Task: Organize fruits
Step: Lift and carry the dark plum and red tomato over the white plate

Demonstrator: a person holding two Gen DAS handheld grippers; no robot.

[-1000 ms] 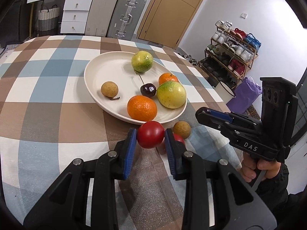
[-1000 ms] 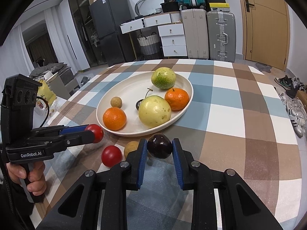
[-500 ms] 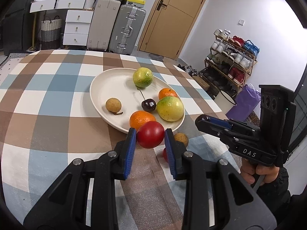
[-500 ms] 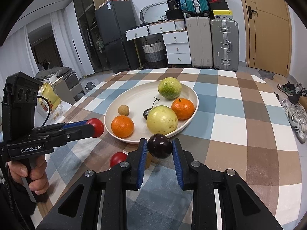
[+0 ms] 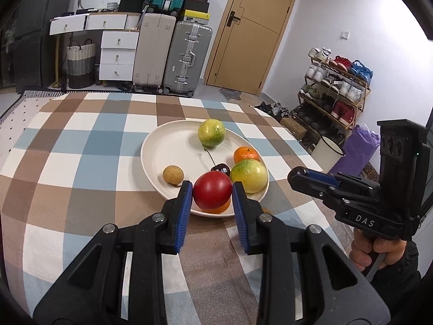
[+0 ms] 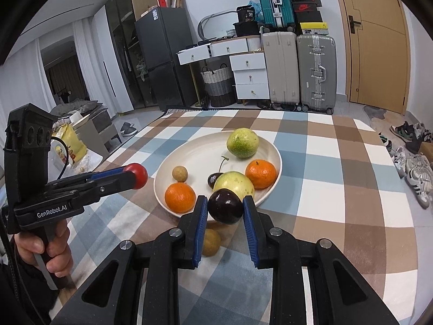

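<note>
Red fruit [image 5: 212, 189] clamped in left gripper [image 5: 212, 193], tilted down over plate [image 5: 173, 146].

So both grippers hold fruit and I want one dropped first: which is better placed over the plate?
Probably left: its red fruit already overlaps the plate rim; the right's dark fruit looks just short.

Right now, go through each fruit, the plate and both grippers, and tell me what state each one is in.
left gripper: shut on red fruit, lifted
right gripper: shut on dark plum, lifted
plate: on the table, holding six fruits
small brown fruit: loose on the cloth, outside the plate
door: closed
</note>
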